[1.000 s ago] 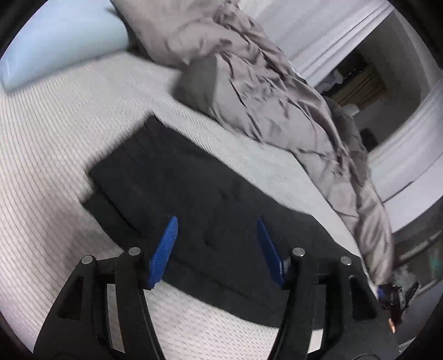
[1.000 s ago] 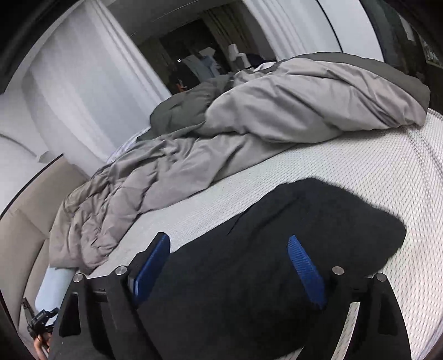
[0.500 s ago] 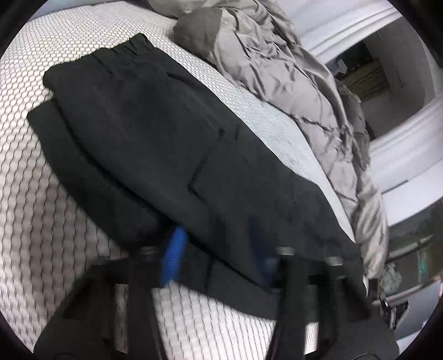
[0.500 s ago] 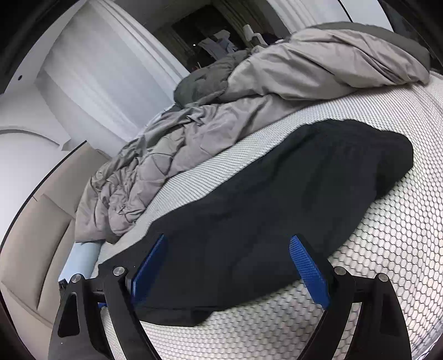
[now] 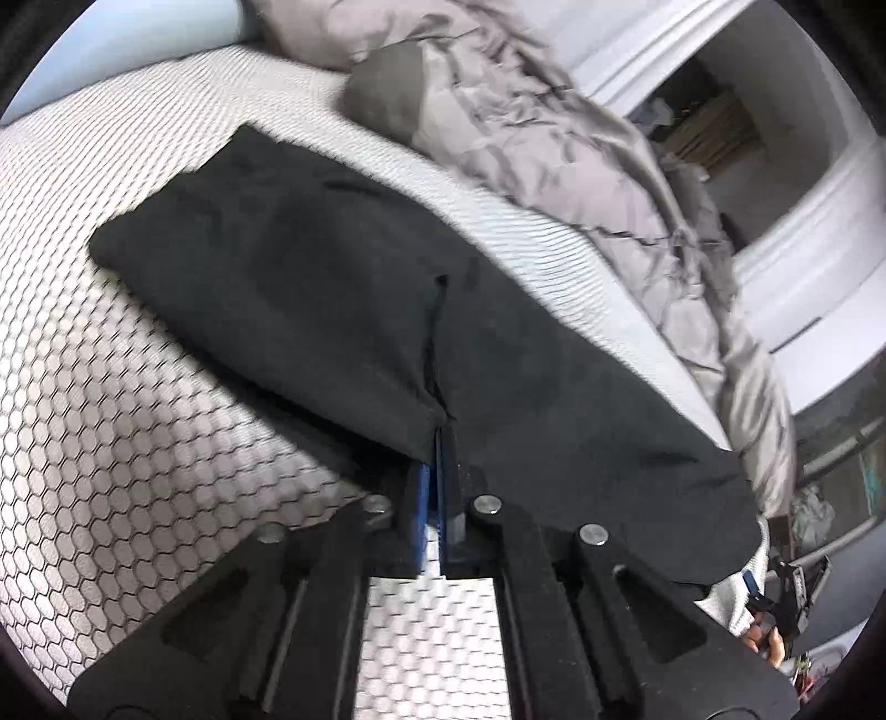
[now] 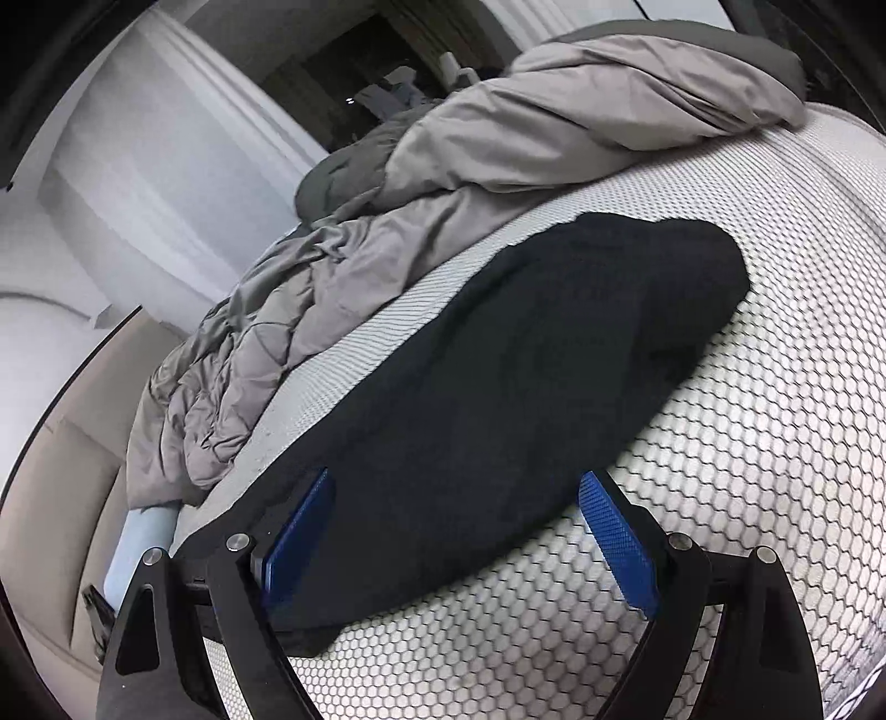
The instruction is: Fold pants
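Note:
Black pants (image 5: 343, 288) lie lengthwise on a white honeycomb-patterned mattress (image 5: 111, 421), folded along their length. My left gripper (image 5: 439, 443) is shut on the near edge of the pants, and the cloth bunches into a crease at its blue pads. In the right wrist view the same pants (image 6: 498, 376) stretch away toward the upper right. My right gripper (image 6: 451, 498) stands open low over the near end of the pants, its left pad over the cloth and its right pad over the mattress (image 6: 747, 471), pinching nothing.
A rumpled grey duvet (image 5: 581, 166) is heaped along the far side of the bed, also the duvet (image 6: 470, 177) in the right wrist view. A pale blue pillow (image 5: 138, 33) lies at the head. A beige padded surface (image 6: 50, 476) runs beside the bed.
My left gripper sank onto the pants' near edge and closed on it, puckering the cloth. My right gripper dropped closer to the pants' end and stayed open.

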`<state>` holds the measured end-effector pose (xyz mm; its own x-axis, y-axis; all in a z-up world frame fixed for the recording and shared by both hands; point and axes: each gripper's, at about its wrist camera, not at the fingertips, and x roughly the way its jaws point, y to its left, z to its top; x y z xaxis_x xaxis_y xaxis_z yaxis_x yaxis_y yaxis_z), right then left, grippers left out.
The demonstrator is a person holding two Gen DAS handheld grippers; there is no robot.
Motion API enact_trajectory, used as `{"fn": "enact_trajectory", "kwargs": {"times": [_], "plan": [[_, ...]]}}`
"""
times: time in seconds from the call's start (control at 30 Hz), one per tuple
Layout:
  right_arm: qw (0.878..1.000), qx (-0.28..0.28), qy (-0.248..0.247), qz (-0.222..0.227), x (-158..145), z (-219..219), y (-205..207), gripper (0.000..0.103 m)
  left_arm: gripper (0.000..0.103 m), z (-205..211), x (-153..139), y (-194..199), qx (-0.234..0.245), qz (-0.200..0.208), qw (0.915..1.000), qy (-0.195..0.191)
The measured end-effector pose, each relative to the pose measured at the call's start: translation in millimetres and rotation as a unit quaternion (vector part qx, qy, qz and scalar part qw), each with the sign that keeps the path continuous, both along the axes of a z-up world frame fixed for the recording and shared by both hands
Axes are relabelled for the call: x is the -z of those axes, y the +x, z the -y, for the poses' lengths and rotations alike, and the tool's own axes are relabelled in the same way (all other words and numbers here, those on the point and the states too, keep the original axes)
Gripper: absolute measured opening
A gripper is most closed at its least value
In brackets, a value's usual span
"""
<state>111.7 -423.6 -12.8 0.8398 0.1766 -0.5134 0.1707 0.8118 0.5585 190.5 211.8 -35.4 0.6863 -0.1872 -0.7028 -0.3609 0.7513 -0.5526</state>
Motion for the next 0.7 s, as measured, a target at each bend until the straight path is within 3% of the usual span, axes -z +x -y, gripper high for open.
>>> {"fn": "enact_trajectory", "kwargs": {"times": [0.3,0.43,0.53,0.57,0.6,0.7], "plan": [[0.995,0.011,0.095,-0.01,13,22,1,0.09,0.004,-4,-3,-15,-0.003,0.019,0.9998,-0.009],[0.99,-0.001,0.136,-0.035,34,29,14,0.077,0.004,-5,3,-15,-0.004,0.016,0.9997,-0.018],[0.992,-0.012,0.122,-0.035,43,23,27,0.035,0.004,-4,2,-15,-0.002,0.02,0.9997,-0.012],[0.994,-0.013,0.107,-0.036,43,22,28,0.011,0.004,-4,1,-15,-0.001,0.021,0.9997,-0.013],[0.996,-0.011,0.085,-0.034,40,20,26,0.005,0.004,-5,2,-16,0.002,0.021,0.9996,-0.018],[0.997,0.011,0.076,0.011,21,27,-1,0.002,0.004,-3,5,-16,0.013,0.012,0.9996,-0.02]]}}
